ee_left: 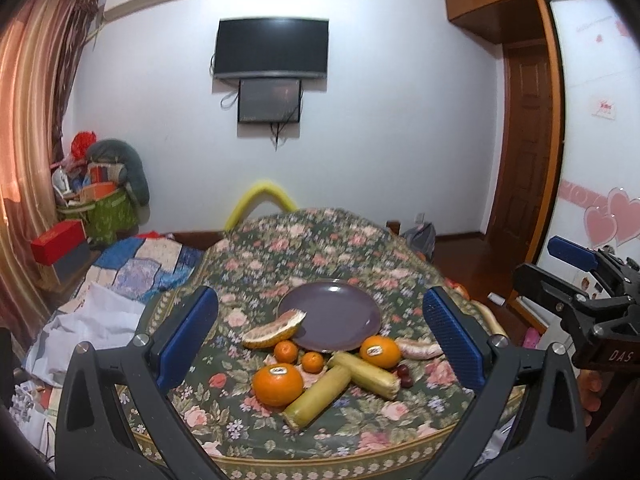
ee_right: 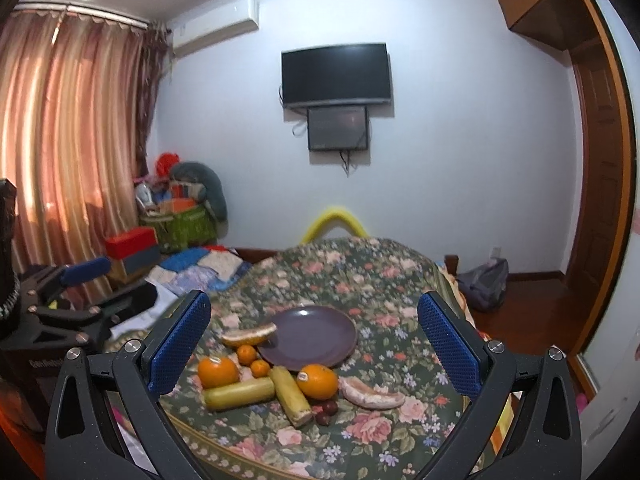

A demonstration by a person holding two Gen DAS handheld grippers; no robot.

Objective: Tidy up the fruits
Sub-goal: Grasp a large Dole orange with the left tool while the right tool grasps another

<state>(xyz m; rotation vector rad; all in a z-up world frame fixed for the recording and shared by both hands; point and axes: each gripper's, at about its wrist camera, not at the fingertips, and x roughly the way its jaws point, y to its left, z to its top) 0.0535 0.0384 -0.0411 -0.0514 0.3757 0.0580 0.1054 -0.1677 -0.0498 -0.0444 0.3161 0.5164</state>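
A purple plate (ee_left: 332, 316) lies on the round floral table (ee_left: 280, 248) with nothing in its middle. A yellow pomelo wedge (ee_left: 274, 330) leans on its left rim. In front lie two stickered oranges (ee_left: 277, 384) (ee_left: 380, 351), two tangerines (ee_left: 286, 351) (ee_left: 312, 361), two yellow-green stalks (ee_left: 318, 398) (ee_left: 366, 374), a pinkish pomelo slice (ee_left: 418, 348) and dark red grapes (ee_left: 404, 374). My left gripper (ee_left: 320, 300) hangs open above the near table edge, holding nothing. My right gripper (ee_right: 314, 300) is open too and holds nothing, facing the plate (ee_right: 308, 338) and the fruit from slightly further right.
The table's near edge (ee_right: 320, 468) curves just below both grippers. A bed with blue patchwork covers (ee_left: 140, 268) and piled boxes lies to the left. A wooden door (ee_left: 520, 140) and bare floor are at the right. Two dark screens (ee_left: 272, 48) hang on the far wall.
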